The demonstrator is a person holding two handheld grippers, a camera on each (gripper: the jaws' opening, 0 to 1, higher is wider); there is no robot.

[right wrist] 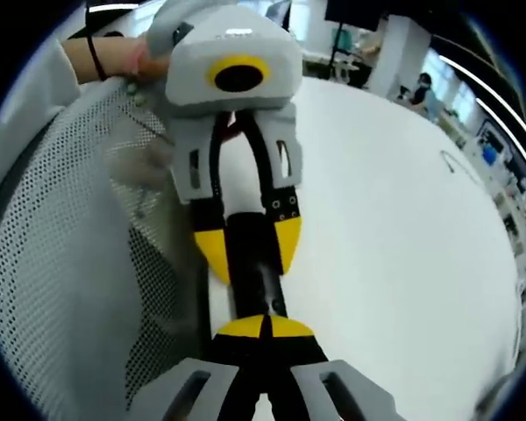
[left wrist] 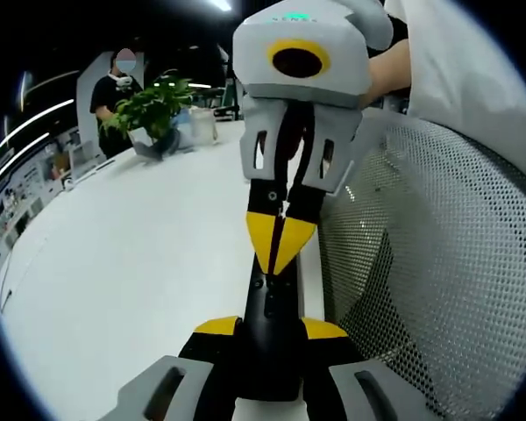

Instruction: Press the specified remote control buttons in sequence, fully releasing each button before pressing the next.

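Between the jaws of the left tool [left wrist: 272,329] a slim black remote control [left wrist: 270,298] is pinched by its two long edges, with the yellow tips set against either side. The remote control's long axis runs straight ahead from the left tool toward the right tool [left wrist: 280,241], which is met head-on from the far end. The right tool's jaws are pressed together into a single yellow point. That point is seen directly over the remote control's upper face, near its far end, and appears to touch it. Whether a button is pushed down beneath it cannot be told, and no buttons can be made out on the dark face.

Beneath the remote control and off to one side, a white counter [left wrist: 140,263] is spread. On the other side, a mesh chair back [left wrist: 438,263] stands just beside it. Well beyond the remote control, a potted plant [left wrist: 153,110] is seen on the counter.

The right tool is judged to be the pressing one. The next press is expected to call for a lift clear of the face and a short shift along the long axis. The left tool's hold on the edges is judged to fix that axis.
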